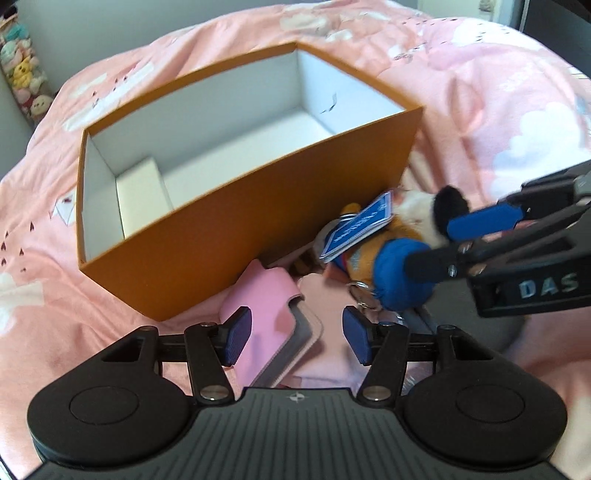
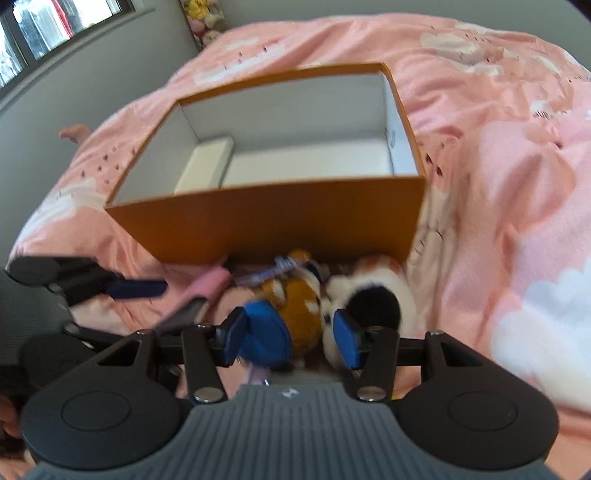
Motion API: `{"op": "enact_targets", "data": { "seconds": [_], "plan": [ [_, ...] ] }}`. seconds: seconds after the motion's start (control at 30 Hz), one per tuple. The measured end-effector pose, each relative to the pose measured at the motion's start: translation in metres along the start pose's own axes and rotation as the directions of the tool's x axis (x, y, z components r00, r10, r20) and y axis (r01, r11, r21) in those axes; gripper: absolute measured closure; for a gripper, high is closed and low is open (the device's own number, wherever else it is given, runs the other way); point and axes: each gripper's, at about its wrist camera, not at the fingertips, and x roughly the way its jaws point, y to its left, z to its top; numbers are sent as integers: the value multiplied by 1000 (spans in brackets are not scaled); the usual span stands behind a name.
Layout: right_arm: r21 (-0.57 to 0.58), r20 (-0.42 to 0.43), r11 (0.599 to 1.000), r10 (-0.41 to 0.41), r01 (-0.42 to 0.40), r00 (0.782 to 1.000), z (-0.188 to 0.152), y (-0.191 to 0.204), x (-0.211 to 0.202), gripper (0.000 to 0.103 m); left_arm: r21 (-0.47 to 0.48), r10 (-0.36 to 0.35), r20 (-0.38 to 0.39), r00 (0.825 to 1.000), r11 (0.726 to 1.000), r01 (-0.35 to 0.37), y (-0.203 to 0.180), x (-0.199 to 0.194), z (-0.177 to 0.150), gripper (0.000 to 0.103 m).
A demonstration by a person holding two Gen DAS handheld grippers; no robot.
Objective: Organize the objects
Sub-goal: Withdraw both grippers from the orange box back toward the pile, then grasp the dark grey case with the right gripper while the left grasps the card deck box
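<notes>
With the right tool (image 2: 290,338) closed around the plush toy (image 2: 295,306) on the bed just in front of the orange box (image 2: 280,218), and the left tool (image 1: 295,334) half-open over the pink wallet (image 1: 266,325), each should lift clear of the near wall before dropping in.

Left tool (image 1: 295,338) agape, right tool (image 2: 290,341) clamped.

Soft daylight from the window (image 2: 55,29), fisheye bending at edges, motion blur throughout both views.

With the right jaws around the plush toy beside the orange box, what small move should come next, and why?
Probably lift the plush toy clear: the right gripper already pinches it, and the open orange box, nearly empty, sits just beyond it.
</notes>
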Motion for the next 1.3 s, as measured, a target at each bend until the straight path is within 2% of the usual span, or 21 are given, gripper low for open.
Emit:
{"op": "enact_targets", "data": {
  "seconds": [0.13,0.23,0.37,0.5,0.57,0.67,0.77,0.9,1.03,1.2,1.3],
  "plan": [
    [30,-66,999,-21,23,998,-11,-7,-3,47,23,-124,0,992,992,124,-1,-16,-5,36],
    [75,-110,997,-19,27,994,-20,-15,-2,46,99,-210,-27,977,972,212,-9,-20,-12,36],
    [124,-142,992,-19,37,990,-29,-26,0,43,227,-209,-67,976,949,219,-23,-10,-20,36],
    [200,-177,980,28,9,984,-37,-39,2,41,226,-268,-119,956,930,289,-25,3,-18,36],
    [220,-182,975,43,-2,982,-41,-42,3,39,229,-294,-131,947,920,318,-26,9,-16,30],
    [228,-187,974,58,-14,981,-44,-44,7,35,193,-315,-182,932,917,348,-25,21,-15,23],
    [222,-193,975,70,-26,979,-45,-43,11,32,162,-315,-195,929,924,347,-27,24,-15,21],
    [223,-193,974,82,-38,978,-47,-43,14,30,-9,-327,-222,919,943,334,-24,29,-17,21],
    [255,-187,964,131,-81,974,-46,-47,21,31,-111,-338,-227,914,941,320,-24,32,-23,21],
    [355,-174,924,212,-139,962,-47,-65,33,30,-170,-350,-252,902,934,314,-34,39,-25,21],
    [379,-158,914,218,-145,963,-48,-69,31,37,-184,-335,-259,906,938,294,-39,40,-24,21]
  ]
}}
